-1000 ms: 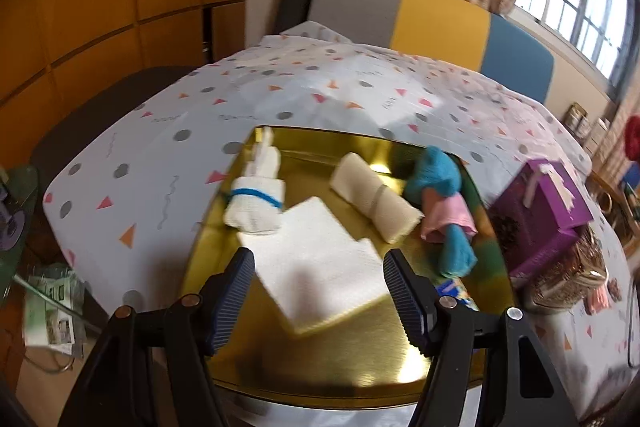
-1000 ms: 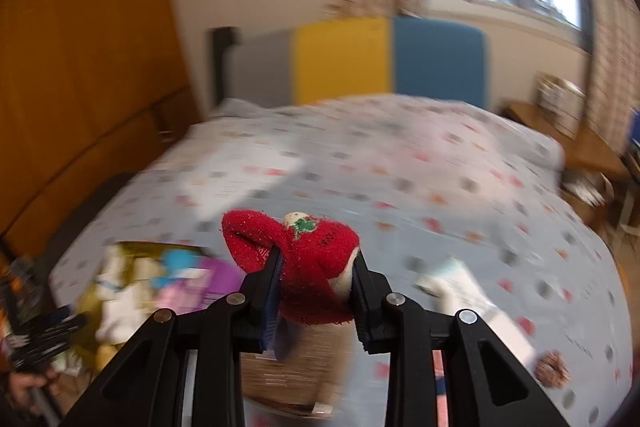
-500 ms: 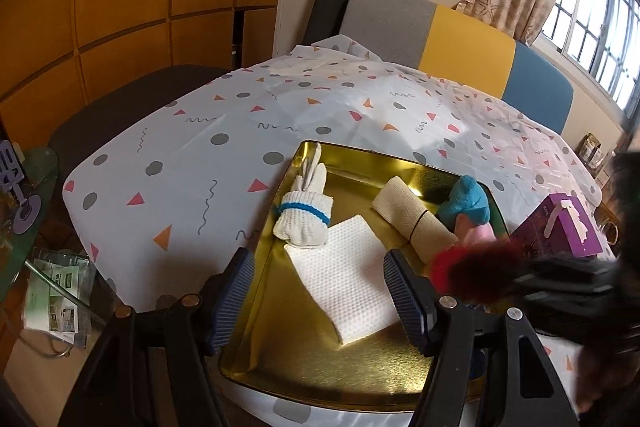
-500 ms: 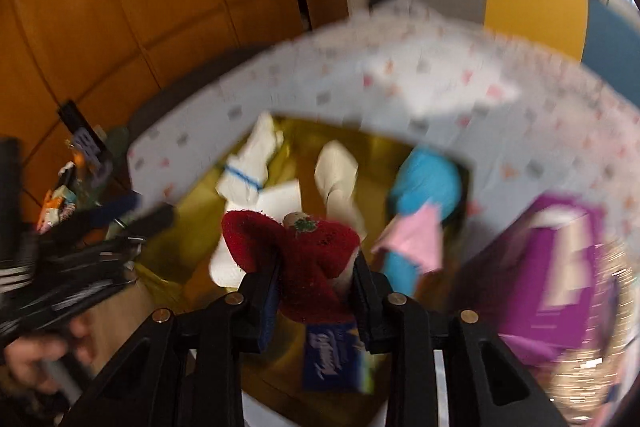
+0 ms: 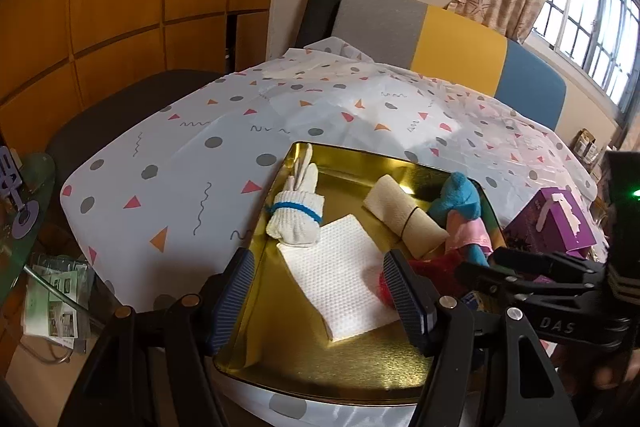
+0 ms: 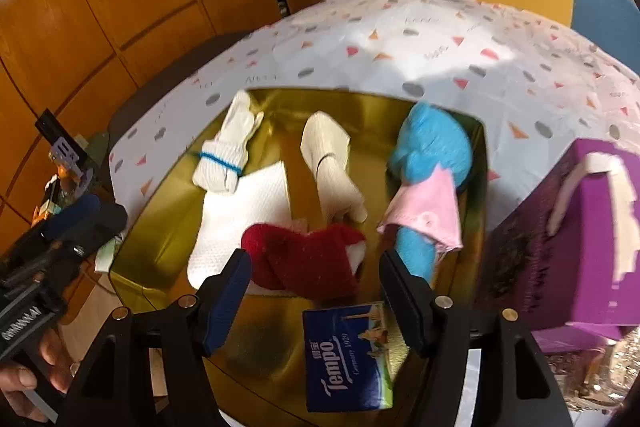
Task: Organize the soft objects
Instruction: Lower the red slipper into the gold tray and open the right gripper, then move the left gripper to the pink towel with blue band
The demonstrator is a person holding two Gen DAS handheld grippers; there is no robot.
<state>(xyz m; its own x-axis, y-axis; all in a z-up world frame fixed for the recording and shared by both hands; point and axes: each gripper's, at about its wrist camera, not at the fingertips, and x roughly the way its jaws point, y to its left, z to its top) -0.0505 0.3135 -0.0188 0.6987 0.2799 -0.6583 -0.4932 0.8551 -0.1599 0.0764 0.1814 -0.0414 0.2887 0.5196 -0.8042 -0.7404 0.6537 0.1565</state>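
The right gripper (image 6: 314, 291) is opening, its jaws clear of the red sock (image 6: 308, 263) lying in the gold tray (image 6: 276, 367). The left gripper (image 5: 320, 297) is held apart, empty. The sock could be snagged and dragged out if the right gripper is withdrawn low.

The purple box (image 6: 568, 227) is cut off at the right edge.

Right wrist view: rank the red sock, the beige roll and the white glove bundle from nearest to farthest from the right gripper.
1. Red sock, lying between the opening jaws of the right gripper, free of the pads.
2. Beige roll, mid-tray beyond the sock.
3. White glove bundle, far left of the tray.
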